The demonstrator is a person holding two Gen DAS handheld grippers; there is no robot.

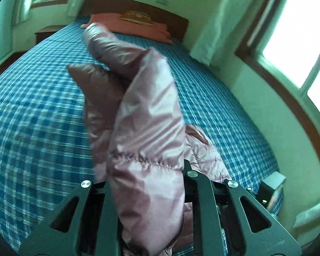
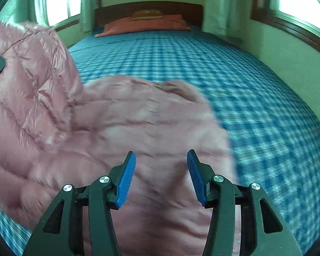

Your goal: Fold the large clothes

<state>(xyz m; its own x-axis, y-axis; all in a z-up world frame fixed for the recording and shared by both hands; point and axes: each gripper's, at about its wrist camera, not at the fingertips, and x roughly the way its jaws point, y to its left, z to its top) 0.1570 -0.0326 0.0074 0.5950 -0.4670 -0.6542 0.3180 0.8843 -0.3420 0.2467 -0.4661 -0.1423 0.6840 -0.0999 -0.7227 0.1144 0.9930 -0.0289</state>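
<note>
we are clamping our left tool (image 1: 147, 192) on the pink puffer jacket (image 1: 143, 111) at centre frame; our right tool (image 2: 161, 177) is hovering apart above it, over the checked bed (image 2: 256, 98).

Daylight blows out my windows (image 1: 296, 40) to white glare; a green cast tints everything. Motion blur smears the jacket (image 2: 138, 128) and checked sheet (image 2: 266, 132); fisheye edges bend.

Black claw (image 2: 161, 176) frames, silver screws, ribbed blue pads (image 2: 125, 179)
</note>
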